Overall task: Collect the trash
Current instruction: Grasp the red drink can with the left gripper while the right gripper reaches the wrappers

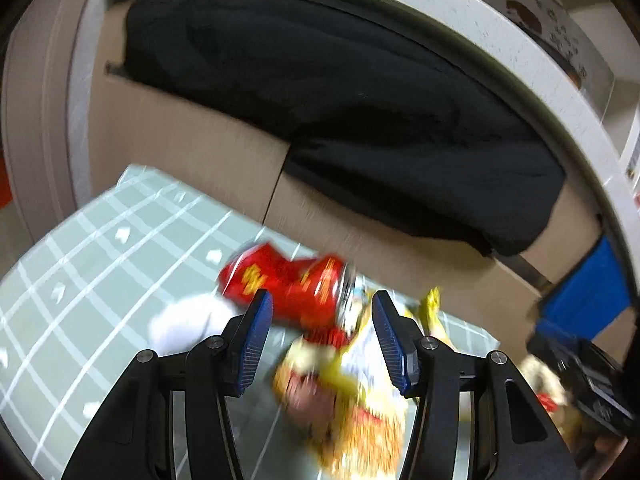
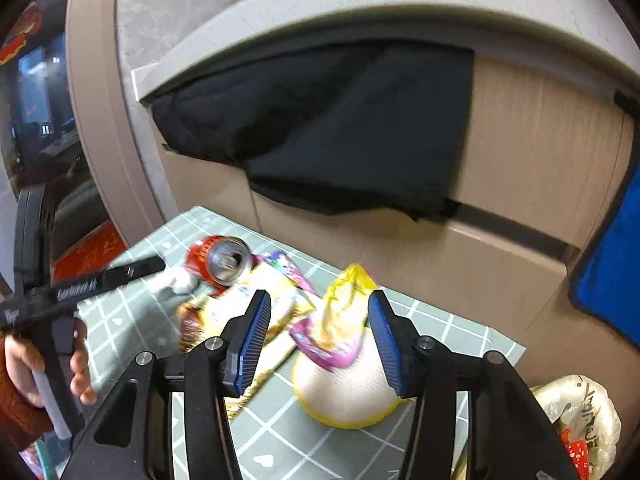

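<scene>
Surveying the worktop [image 2: 132,308], we find the collecting barely begun: every piece of trash in view lies loose on the checked cloth, and nothing is gripped.

A red can [image 2: 218,258] lies on its side at the far left end, mouth toward the right camera. Touching it are a white wad [image 2: 180,280] and a flat snack bag [image 2: 240,312]. Just right of these stands a paper cup [image 2: 344,392], upside down as far as we can tell, with a yellow wrapper [image 2: 348,300] and a pink wrapper [image 2: 324,344] draped over it.

The right tongs [image 2: 316,340] are wide open and hold nothing; the cup and its wrappers sit between the blue pads [image 2: 252,344], untouched. The left tongs [image 1: 320,340] are likewise wide open and empty, hovering over the can [image 1: 280,284] and bag [image 1: 352,408]; that view is blurred, so contact cannot be ruled on.

As to containers, a bulging plastic bag [image 2: 580,416] sits at the right edge, with red scraps showing through. We judge it the likely receptacle, but cannot confirm. A blue bin [image 1: 588,292] stands beyond; its contents are hidden. Behind the worktop, black cloth [image 2: 320,128] hangs over a cardboard wall [image 2: 532,140].
</scene>
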A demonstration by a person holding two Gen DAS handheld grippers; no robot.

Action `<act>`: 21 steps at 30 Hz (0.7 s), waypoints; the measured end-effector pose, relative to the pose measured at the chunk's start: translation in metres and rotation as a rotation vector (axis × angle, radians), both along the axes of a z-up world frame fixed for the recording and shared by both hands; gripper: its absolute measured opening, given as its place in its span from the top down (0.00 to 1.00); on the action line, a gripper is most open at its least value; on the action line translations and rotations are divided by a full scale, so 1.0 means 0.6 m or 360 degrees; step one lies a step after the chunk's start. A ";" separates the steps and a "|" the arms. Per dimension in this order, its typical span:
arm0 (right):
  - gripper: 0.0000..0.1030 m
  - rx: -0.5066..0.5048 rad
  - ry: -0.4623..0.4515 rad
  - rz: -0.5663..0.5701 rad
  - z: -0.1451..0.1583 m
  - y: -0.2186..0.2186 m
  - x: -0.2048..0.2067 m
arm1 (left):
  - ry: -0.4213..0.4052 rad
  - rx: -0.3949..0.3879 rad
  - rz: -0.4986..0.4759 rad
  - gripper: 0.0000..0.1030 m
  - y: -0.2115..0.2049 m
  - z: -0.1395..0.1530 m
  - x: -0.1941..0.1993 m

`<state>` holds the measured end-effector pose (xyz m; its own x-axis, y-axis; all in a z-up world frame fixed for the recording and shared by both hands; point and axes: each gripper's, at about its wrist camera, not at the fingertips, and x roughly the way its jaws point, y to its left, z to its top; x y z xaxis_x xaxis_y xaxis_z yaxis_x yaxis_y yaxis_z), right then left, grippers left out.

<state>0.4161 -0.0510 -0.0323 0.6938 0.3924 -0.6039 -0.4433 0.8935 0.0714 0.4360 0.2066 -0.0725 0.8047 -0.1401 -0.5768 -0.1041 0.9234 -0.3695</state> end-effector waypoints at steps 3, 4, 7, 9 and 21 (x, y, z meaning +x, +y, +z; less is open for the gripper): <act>0.53 0.0026 0.0033 -0.0019 -0.014 -0.016 0.009 | 0.0017 0.0102 0.0010 0.49 -0.013 -0.001 0.052; 0.53 0.0032 0.0043 -0.0026 -0.018 -0.022 0.011 | 0.0042 0.0113 -0.0001 0.49 -0.015 -0.007 0.069; 0.53 0.0028 0.0064 -0.0025 -0.033 -0.031 0.016 | 0.0152 0.0160 -0.0100 0.49 -0.026 -0.031 0.099; 0.53 0.0007 0.0073 -0.0020 -0.042 -0.031 0.020 | 0.0213 0.0174 -0.0167 0.49 -0.032 -0.050 0.102; 0.53 0.0053 0.0151 0.0021 -0.071 -0.010 0.063 | 0.0208 0.0091 -0.0254 0.58 -0.037 -0.026 -0.026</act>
